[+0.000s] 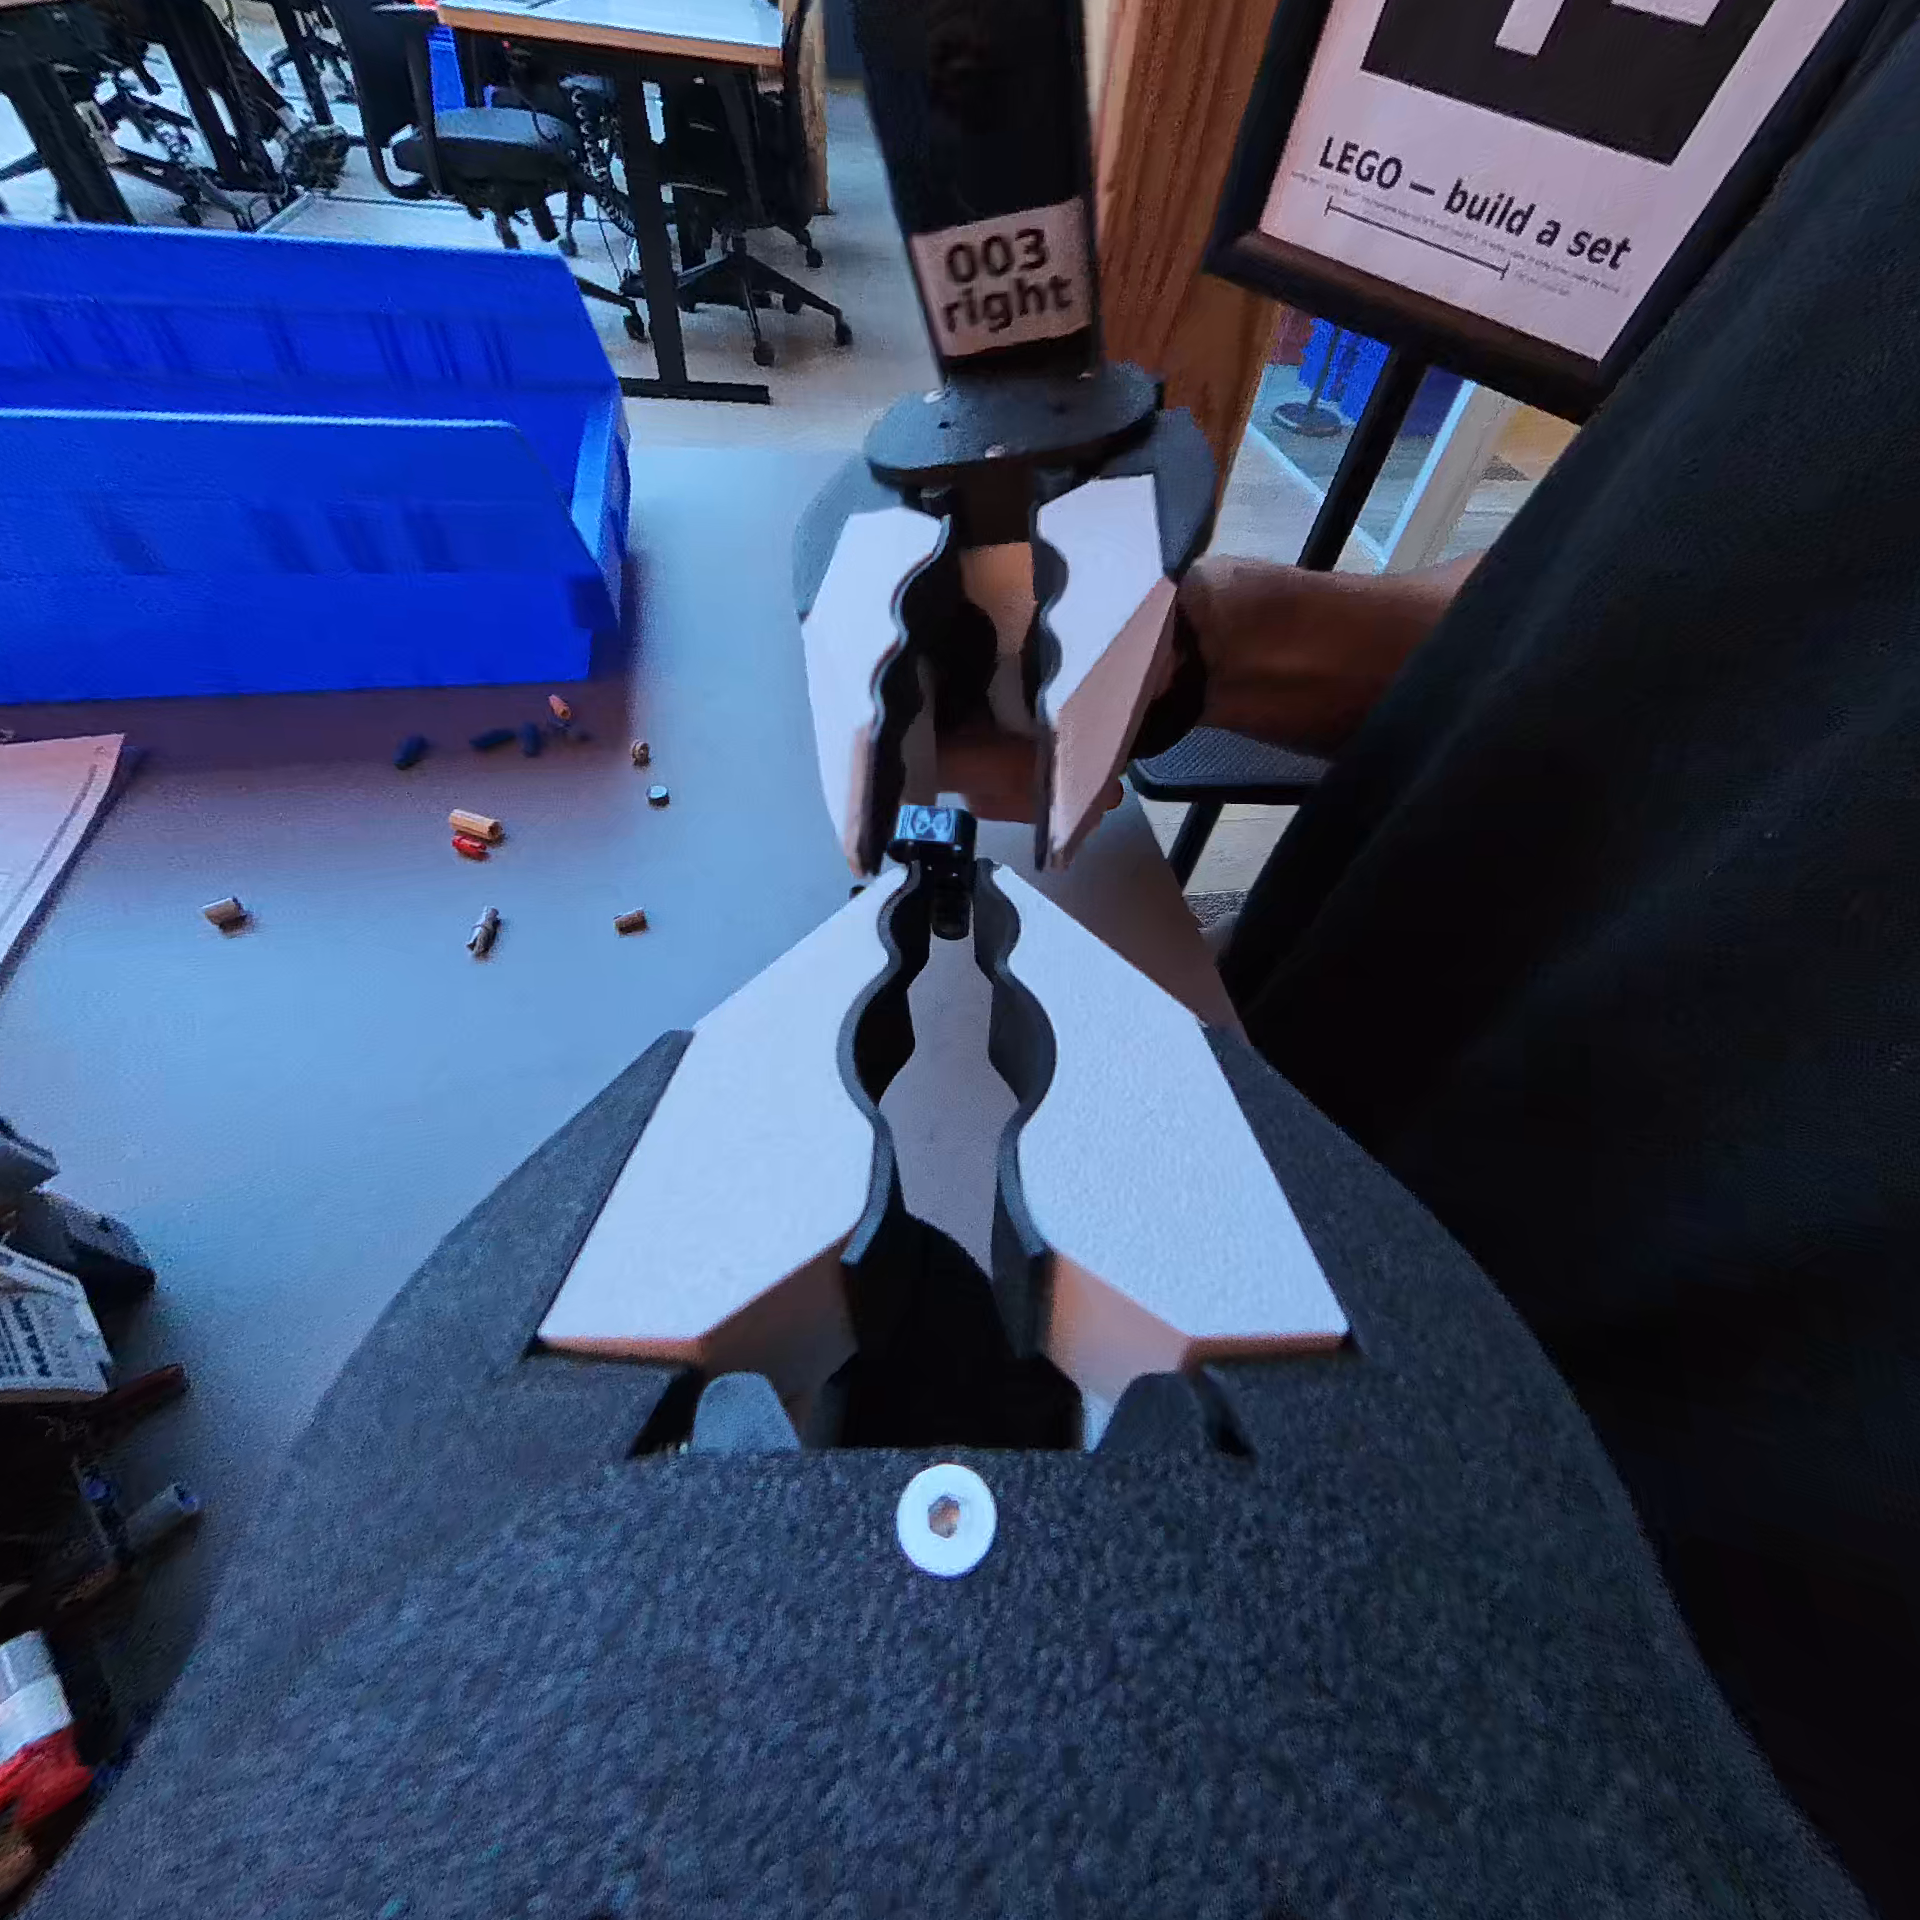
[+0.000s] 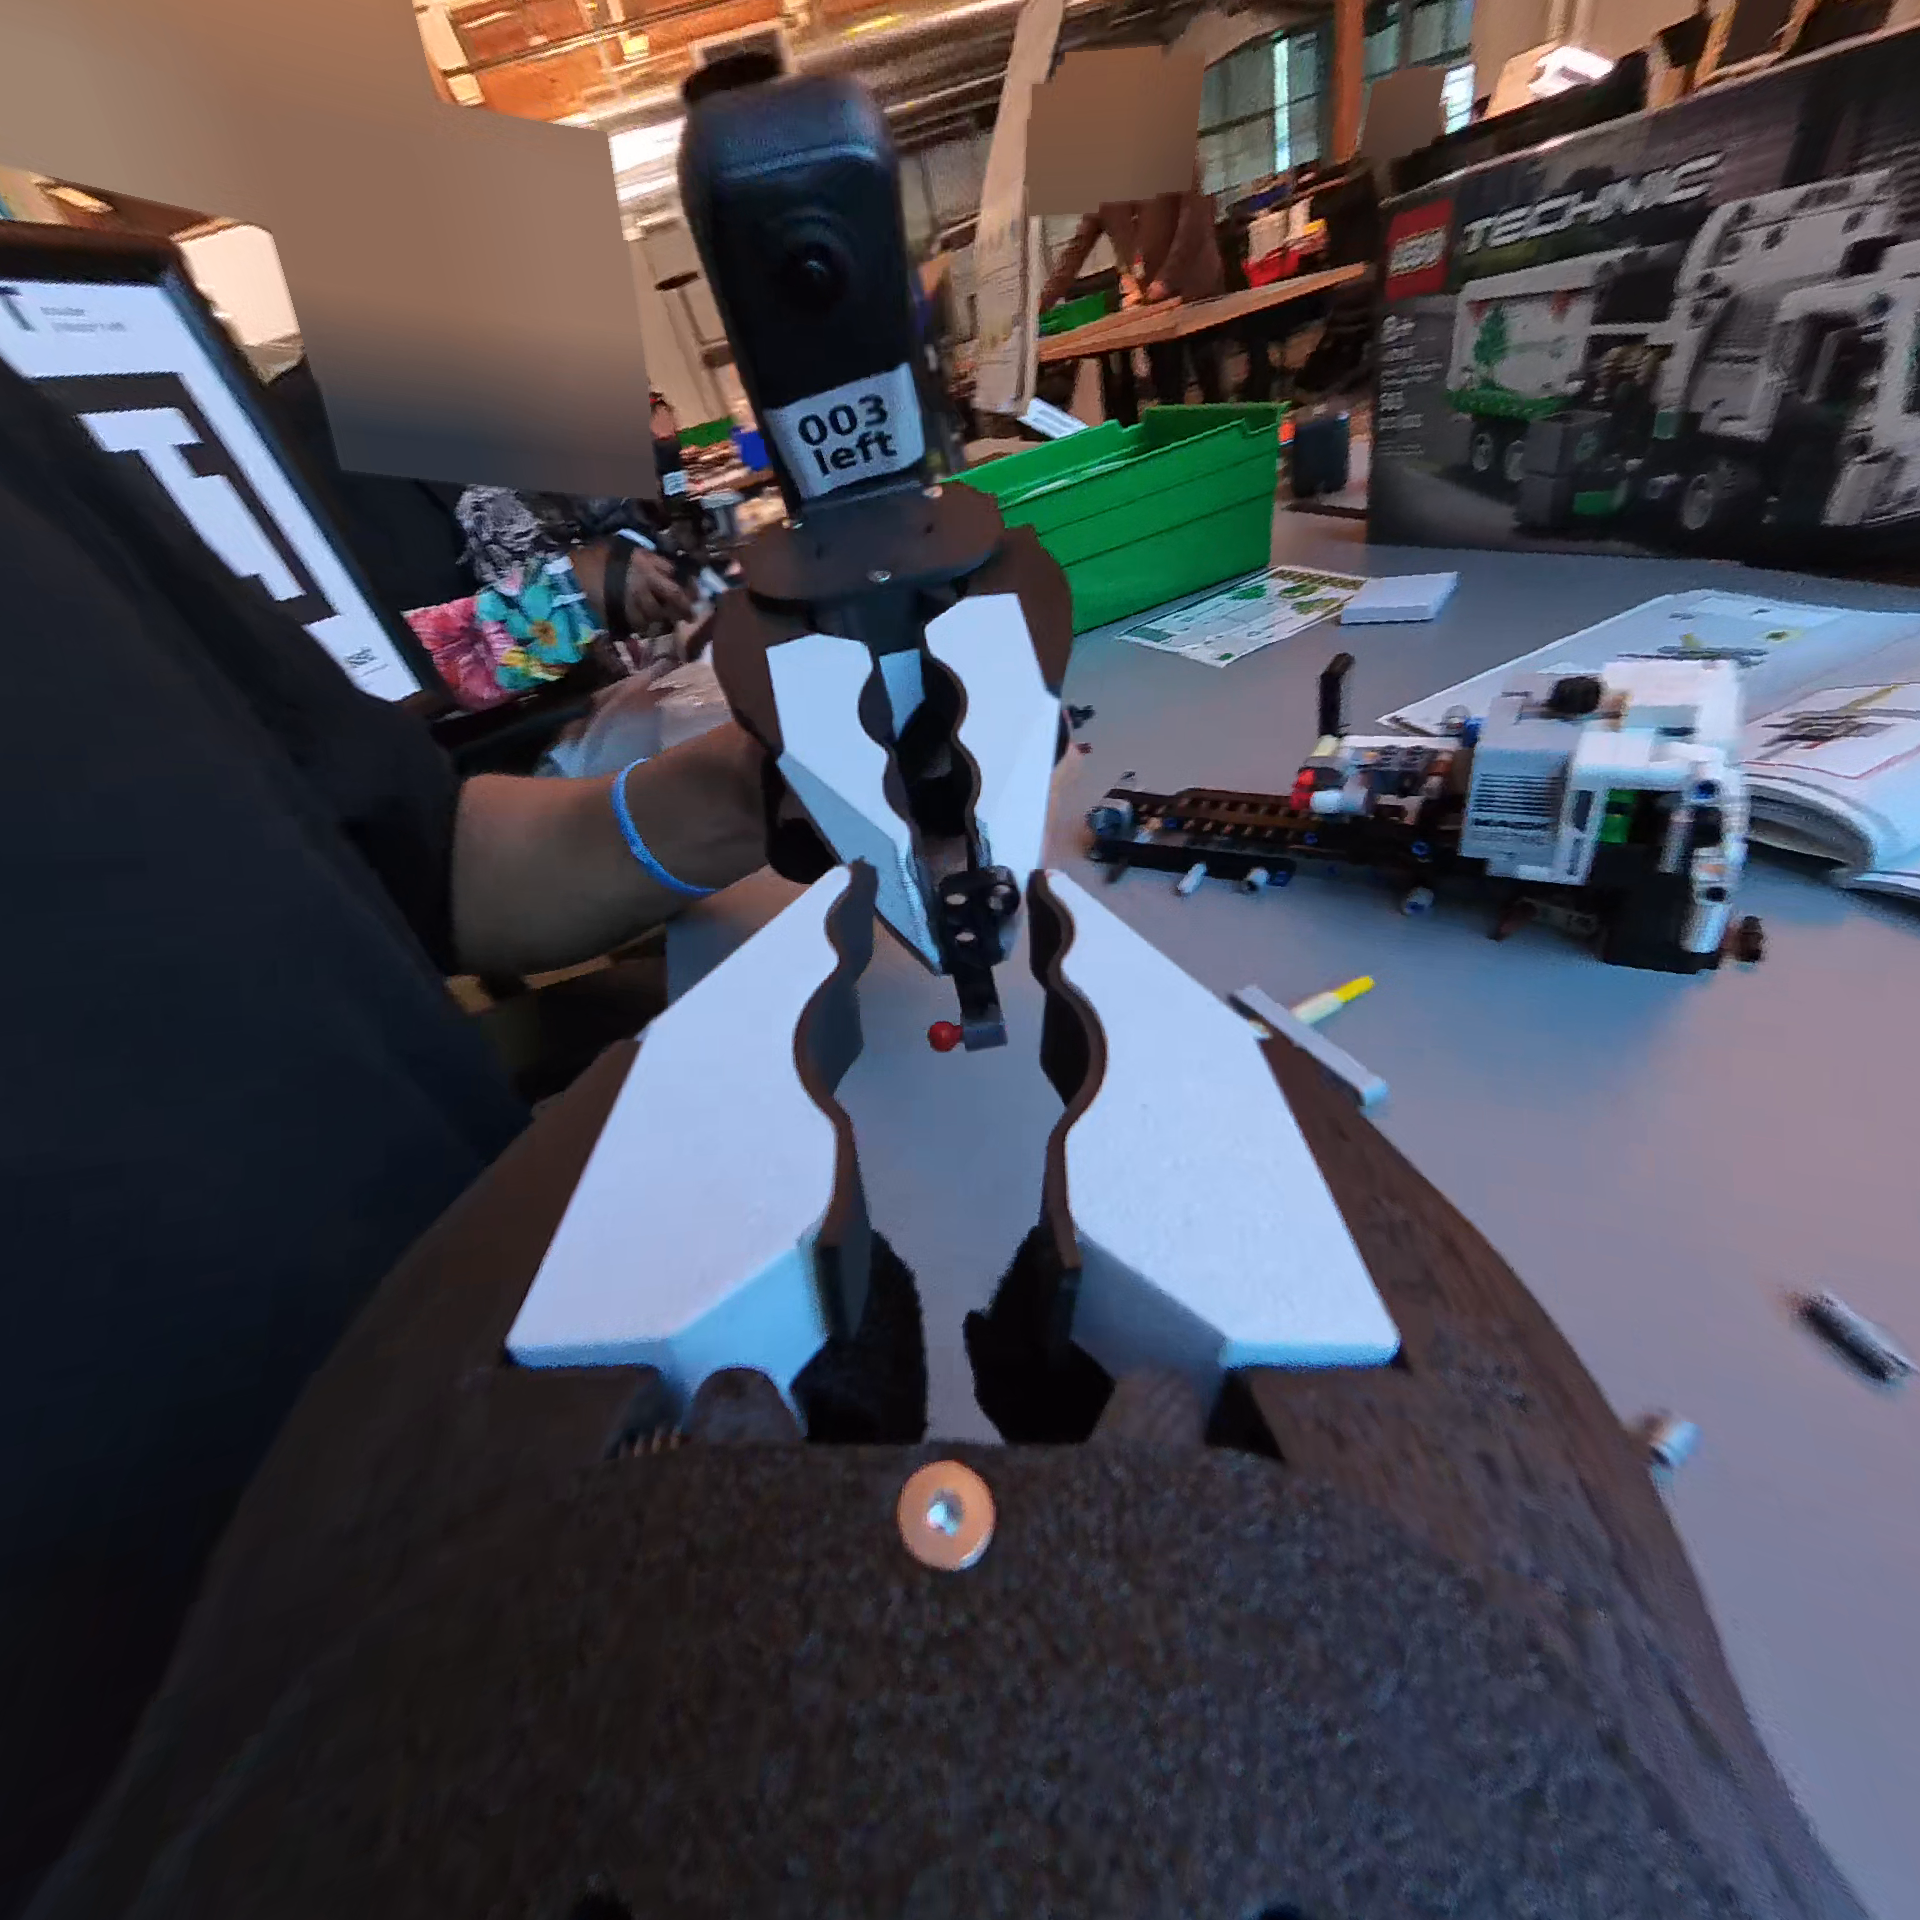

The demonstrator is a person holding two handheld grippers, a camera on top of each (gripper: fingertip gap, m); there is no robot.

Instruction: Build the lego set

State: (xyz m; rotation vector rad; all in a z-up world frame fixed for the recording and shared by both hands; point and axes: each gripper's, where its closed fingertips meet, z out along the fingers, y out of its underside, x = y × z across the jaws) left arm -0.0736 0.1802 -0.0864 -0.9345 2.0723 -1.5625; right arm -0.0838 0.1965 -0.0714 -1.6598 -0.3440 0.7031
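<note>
My left gripper (image 1: 940, 883) is shut on a small black Lego assembly (image 1: 935, 831) and holds it above the grey table. In the right wrist view the left gripper (image 2: 966, 920) comes in from above, and the assembly (image 2: 975, 894) ends in a grey part with a red ball (image 2: 942, 1034). My right gripper (image 2: 948, 878) is open, with its fingertips on either side of the assembly and not touching it. It faces the left gripper head-on in the left wrist view (image 1: 961, 860). A partly built white and black Lego truck (image 2: 1507, 821) stands on the table to the right.
An open instruction booklet (image 2: 1849, 727) lies behind the truck, with the set's box (image 2: 1662, 364) and a green bin (image 2: 1143, 499) further back. A grey beam (image 2: 1309, 1044) and a yellow axle (image 2: 1340, 992) lie nearby. Loose pins (image 1: 478, 826) lie before the blue bins (image 1: 291, 468). A person's dark sleeve is close by. Less than 4 cm separates the two grippers' tips.
</note>
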